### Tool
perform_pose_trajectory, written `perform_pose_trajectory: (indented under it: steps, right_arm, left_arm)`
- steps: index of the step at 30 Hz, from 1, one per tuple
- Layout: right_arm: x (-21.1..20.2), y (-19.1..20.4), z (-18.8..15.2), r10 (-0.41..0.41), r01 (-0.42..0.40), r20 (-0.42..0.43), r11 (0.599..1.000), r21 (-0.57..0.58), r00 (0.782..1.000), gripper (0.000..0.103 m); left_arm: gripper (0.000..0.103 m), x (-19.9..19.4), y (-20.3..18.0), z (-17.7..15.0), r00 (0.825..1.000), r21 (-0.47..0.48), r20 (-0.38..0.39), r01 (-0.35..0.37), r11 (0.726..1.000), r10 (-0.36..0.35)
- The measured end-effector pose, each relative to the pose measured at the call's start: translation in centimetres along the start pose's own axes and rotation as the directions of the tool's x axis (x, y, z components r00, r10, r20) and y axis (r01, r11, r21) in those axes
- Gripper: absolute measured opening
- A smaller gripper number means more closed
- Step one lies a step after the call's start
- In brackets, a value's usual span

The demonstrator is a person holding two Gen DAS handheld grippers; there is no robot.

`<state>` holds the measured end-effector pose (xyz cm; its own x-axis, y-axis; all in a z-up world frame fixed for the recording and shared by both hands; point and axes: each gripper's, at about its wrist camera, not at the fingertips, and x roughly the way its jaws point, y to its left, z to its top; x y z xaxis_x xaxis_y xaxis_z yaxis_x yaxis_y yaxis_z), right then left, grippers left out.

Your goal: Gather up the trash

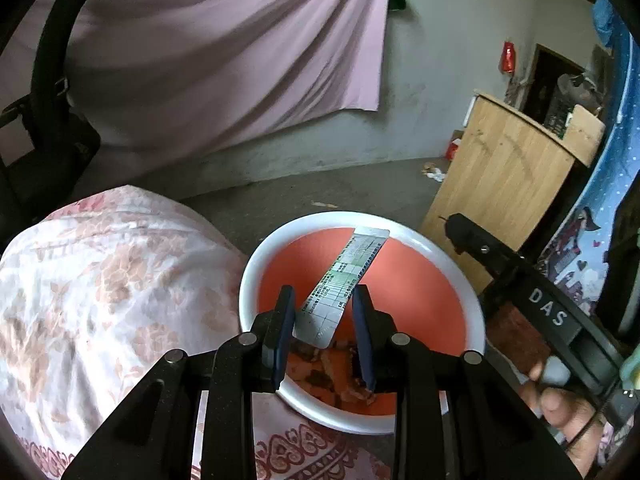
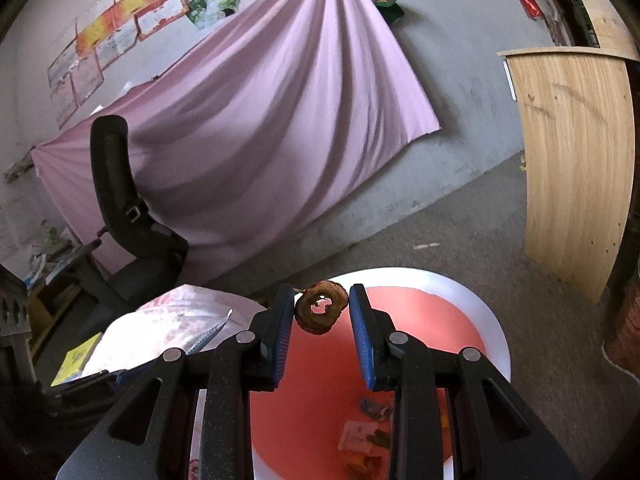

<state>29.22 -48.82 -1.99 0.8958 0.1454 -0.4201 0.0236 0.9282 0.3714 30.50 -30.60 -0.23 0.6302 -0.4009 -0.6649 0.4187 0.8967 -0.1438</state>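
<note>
Trash is already gathering in the red basin (image 1: 440,280) with the white rim: I can see brown scraps (image 2: 374,438) and a bit of paper lying on its bottom, so I judge the job well under way. Two pieces are left in my grip. My left gripper (image 1: 323,334) hangs over the basin with a printed paper strip (image 1: 344,288) between its fingers; whether they pinch it or have let go I cannot tell. My right gripper (image 2: 322,330) is poised above the basin's near side, fingers spread yet touching a dried brown ring (image 2: 320,307) at their tips. Beside the basin a floral cloth (image 1: 100,280) covers the surface; other litter there I cannot make out.
</note>
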Motion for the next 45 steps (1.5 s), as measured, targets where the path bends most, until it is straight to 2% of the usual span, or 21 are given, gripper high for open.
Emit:
perform_pose_trajectory:
  steps: [2,6,9,12,16,20,25,27,28,29,31,33,34,35,37,40,45]
  right_arm:
    - [0.3,-0.3,-0.1,-0.004,0.005,-0.016,1.0,0.008,1.0,0.027]
    - [0.7,-0.5,-0.1,-0.011,0.012,-0.039,1.0,0.017,0.999,0.029]
    - [0.7,-0.7,0.0,-0.014,0.015,-0.041,1.0,0.02,0.999,0.037]
    - [0.7,-0.7,0.0,-0.02,0.02,-0.042,1.0,0.017,0.999,0.04]
    - [0.7,-0.6,0.0,-0.034,0.034,-0.041,0.999,0.004,0.999,0.043]
    - [0.4,-0.1,0.0,-0.042,0.041,-0.021,0.999,-0.015,0.999,0.047]
    - [0.5,0.5,-0.1,-0.049,0.048,-0.014,0.998,-0.04,0.999,0.052]
    - [0.6,1.0,-0.2,-0.06,0.059,-0.016,0.997,-0.049,0.998,0.063]
    - [0.6,1.2,-0.2,-0.062,0.061,-0.015,0.997,-0.051,0.998,0.073]
    - [0.5,1.4,-0.2,-0.062,0.061,-0.012,0.997,-0.052,0.998,0.078]
    - [0.4,1.8,-0.2,-0.059,0.058,-0.006,0.997,-0.056,0.998,0.08]
    - [0.3,2.3,-0.4,-0.066,0.066,-0.003,0.996,-0.061,0.998,0.086]
    - [0.2,2.5,-0.5,-0.069,0.069,-0.001,0.996,-0.063,0.998,0.09]
    - [0.2,2.9,-0.7,-0.068,0.068,0.001,0.995,-0.068,0.998,0.096]
    - [0.1,3.6,-0.8,-0.062,0.062,0.008,0.995,-0.072,0.998,0.103]
    - [-0.6,4.5,-1.1,-0.038,0.04,0.032,0.996,-0.08,0.999,0.103]
    - [-2.1,6.4,-2.3,-0.011,0.018,0.061,0.994,-0.111,0.998,0.103]
  left_arm:
    - [0.025,0.5,0.1,-0.1,1.0,-0.011,-0.015,-0.014,1.0,0.013]
    - [0.025,1.2,0.7,-0.1,0.999,-0.055,-0.041,0.002,0.998,-0.004]
    - [0.025,1.3,1.1,-0.1,0.999,-0.078,-0.048,0.009,0.997,-0.013]
    - [0.026,1.1,1.5,-0.1,0.999,-0.09,-0.045,0.012,0.996,-0.016]
    - [0.028,0.4,2.1,-0.1,1.0,-0.114,-0.028,0.009,0.993,-0.013]
    - [0.036,-0.7,3.1,0.0,1.0,-0.143,0.006,-0.007,0.99,0.008]
    - [0.037,-2.1,4.2,0.1,0.998,-0.16,0.031,-0.048,0.986,0.054]
    - [0.043,-2.8,4.6,0.0,0.996,-0.166,0.046,-0.07,0.984,0.079]
    - [0.051,-3.3,4.9,-0.1,0.994,-0.172,0.061,-0.081,0.982,0.093]
    - [0.056,-3.8,5.1,-0.3,0.992,-0.178,0.073,-0.086,0.98,0.1]
    - [0.061,-5.1,6.0,-0.7,0.986,-0.197,0.109,-0.103,0.975,0.126]
    - [0.072,-5.9,6.8,-1.2,0.982,-0.212,0.115,-0.12,0.97,0.147]
    - [0.083,-6.3,7.1,-1.4,0.981,-0.222,0.116,-0.127,0.967,0.155]
    - [0.087,-6.9,7.7,-1.7,0.979,-0.235,0.127,-0.129,0.963,0.162]
    - [0.089,-8.0,8.5,-2.4,0.973,-0.249,0.157,-0.127,0.96,0.17]
    - [0.097,-10.0,9.6,-3.8,0.961,-0.269,0.187,-0.152,0.951,0.206]
    - [0.097,-12.4,11.0,-4.8,0.943,-0.302,0.218,-0.181,0.936,0.253]
